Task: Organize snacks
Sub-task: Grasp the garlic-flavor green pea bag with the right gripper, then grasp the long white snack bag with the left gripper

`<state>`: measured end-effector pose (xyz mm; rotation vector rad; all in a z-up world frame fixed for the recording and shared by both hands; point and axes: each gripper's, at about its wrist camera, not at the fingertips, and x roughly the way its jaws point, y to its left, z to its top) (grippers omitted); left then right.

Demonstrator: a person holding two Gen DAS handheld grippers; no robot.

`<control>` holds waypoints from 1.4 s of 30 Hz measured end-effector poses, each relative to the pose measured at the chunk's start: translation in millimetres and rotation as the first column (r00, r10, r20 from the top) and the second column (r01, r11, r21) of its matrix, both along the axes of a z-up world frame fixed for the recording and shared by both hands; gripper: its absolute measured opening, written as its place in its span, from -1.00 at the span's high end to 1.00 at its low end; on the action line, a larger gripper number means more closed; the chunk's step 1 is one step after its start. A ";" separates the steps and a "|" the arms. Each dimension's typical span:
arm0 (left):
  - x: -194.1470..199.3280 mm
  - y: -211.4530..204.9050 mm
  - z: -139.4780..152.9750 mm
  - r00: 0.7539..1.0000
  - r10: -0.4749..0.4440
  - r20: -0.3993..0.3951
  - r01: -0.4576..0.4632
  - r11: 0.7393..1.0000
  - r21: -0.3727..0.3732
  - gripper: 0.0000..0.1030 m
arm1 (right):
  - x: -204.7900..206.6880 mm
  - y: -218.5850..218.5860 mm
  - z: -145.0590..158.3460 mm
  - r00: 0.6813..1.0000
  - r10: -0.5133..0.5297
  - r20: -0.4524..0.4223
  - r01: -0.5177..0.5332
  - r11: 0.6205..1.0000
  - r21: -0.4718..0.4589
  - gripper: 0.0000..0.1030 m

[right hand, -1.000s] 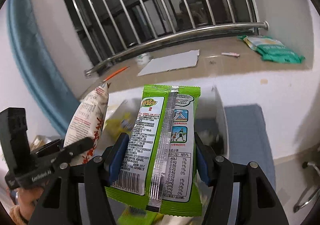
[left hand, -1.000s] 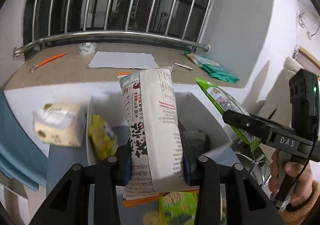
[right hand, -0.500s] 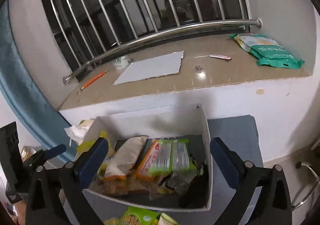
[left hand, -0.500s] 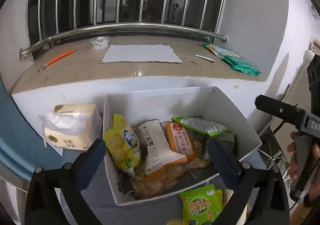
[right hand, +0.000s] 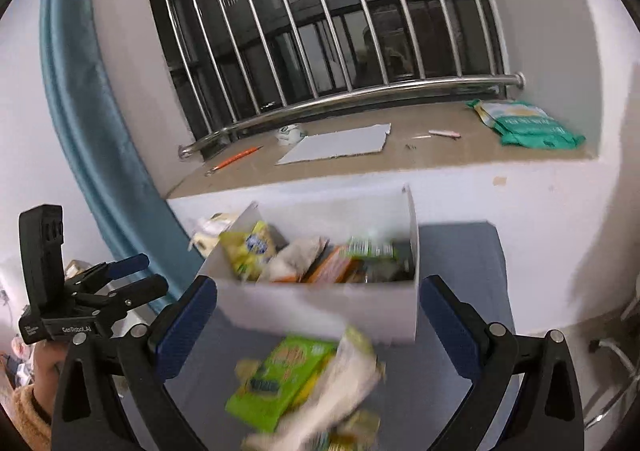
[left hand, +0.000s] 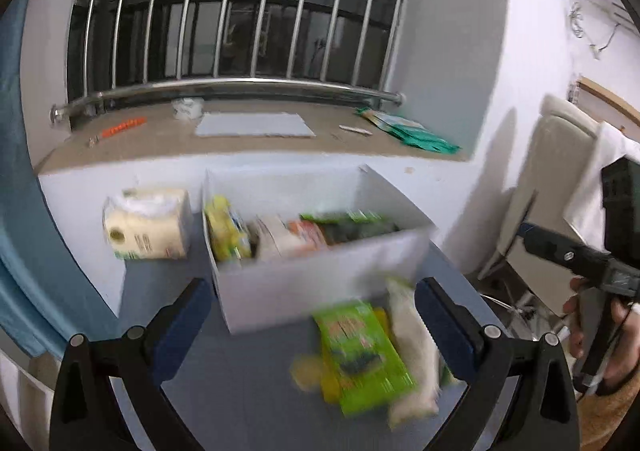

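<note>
A white open box (left hand: 320, 287) stands on the grey-blue table and holds several snack packets: a yellow one (left hand: 226, 231), a white one (left hand: 276, 239), orange and green ones. In front of the box a green packet (left hand: 360, 355) and a white packet (left hand: 412, 351) lie loose. My left gripper (left hand: 310, 291) is open wide and empty, its jaws straddling the box's near wall from a distance. In the right wrist view my right gripper (right hand: 320, 287) is open wide and empty before the box (right hand: 320, 315), above the green packet (right hand: 280, 379) and the white packet (right hand: 344, 387). The picture is blurred by motion.
A tissue pack (left hand: 146, 223) sits left of the box. The windowsill behind holds a grey cardboard sheet (left hand: 254, 125), an orange pen (left hand: 122, 127) and green bags (left hand: 416, 133). A blue curtain (right hand: 80, 123) hangs at the left; a chair (left hand: 552, 187) stands at the right.
Both grippers let go of their packets, the white one and the green one, which now lie in the box. Both opened wide and drew back, bringing the loose snacks before the box into view.
</note>
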<state>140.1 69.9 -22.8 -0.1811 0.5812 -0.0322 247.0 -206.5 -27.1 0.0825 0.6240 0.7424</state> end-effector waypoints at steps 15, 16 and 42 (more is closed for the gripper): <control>-102.8 -41.5 -38.2 1.000 -0.005 0.016 0.006 0.998 -0.055 -1.00 | -79.6 -51.8 -97.6 0.986 -0.104 -0.130 0.097 0.994 -0.057 -1.00; -105.2 -42.6 -36.4 1.000 -0.008 0.022 0.010 0.998 -0.056 -1.00 | -79.6 -49.3 -95.1 0.988 -0.095 -0.123 0.089 0.995 -0.050 -1.00; -96.0 -44.1 -62.9 0.998 -0.016 -0.062 0.012 0.998 -0.062 -1.00 | -40.9 0.2 -152.8 0.973 -0.073 -0.219 0.025 0.976 -0.217 0.14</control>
